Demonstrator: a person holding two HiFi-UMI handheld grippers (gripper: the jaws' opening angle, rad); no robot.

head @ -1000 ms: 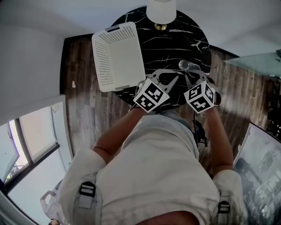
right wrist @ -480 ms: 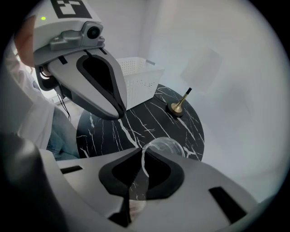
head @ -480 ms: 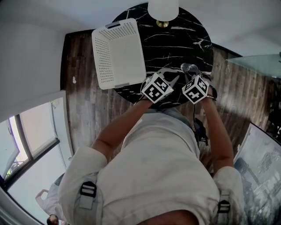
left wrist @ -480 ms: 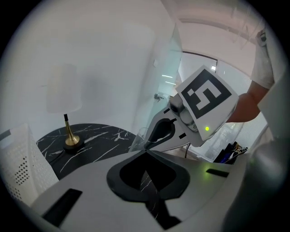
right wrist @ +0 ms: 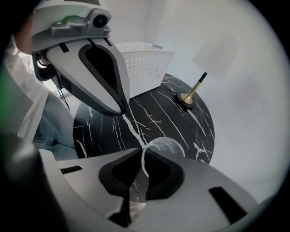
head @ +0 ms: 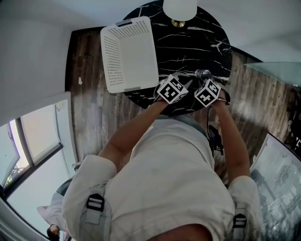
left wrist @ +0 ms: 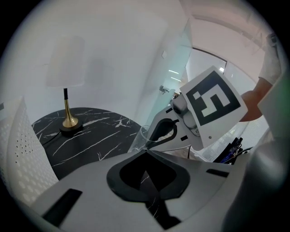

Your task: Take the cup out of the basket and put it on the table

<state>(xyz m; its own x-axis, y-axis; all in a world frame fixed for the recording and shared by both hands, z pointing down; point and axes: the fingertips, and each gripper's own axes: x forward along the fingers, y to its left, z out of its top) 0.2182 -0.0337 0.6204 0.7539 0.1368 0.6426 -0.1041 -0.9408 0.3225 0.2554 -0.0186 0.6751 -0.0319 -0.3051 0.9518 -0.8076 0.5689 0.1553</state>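
Observation:
A clear glass cup point(right wrist: 165, 146) is over the near right part of the black marble table point(head: 188, 42). My right gripper point(right wrist: 143, 153) is shut on its rim, one pad inside the cup and one outside. In the head view the cup point(head: 202, 74) shows just beyond the right gripper point(head: 203, 80). The left gripper point(head: 186, 84) is close beside it on the left, shut and empty. In the left gripper view its jaw tips point(left wrist: 145, 151) meet, and the cup point(left wrist: 139, 138) and the right gripper point(left wrist: 168, 130) are right in front. The white perforated basket point(head: 129, 52) stands at the table's left.
A lamp with a brass foot point(right wrist: 187, 98) and white shade point(head: 179, 8) stands at the table's far edge. The basket point(right wrist: 146, 68) overhangs the table's left edge. Wooden floor point(head: 87, 70) surrounds the round table. The left gripper point(right wrist: 97, 77) hangs close above the cup's left.
Both grippers have moved farther over the table and closer together. The cup has travelled with the right gripper. The basket has stayed put.

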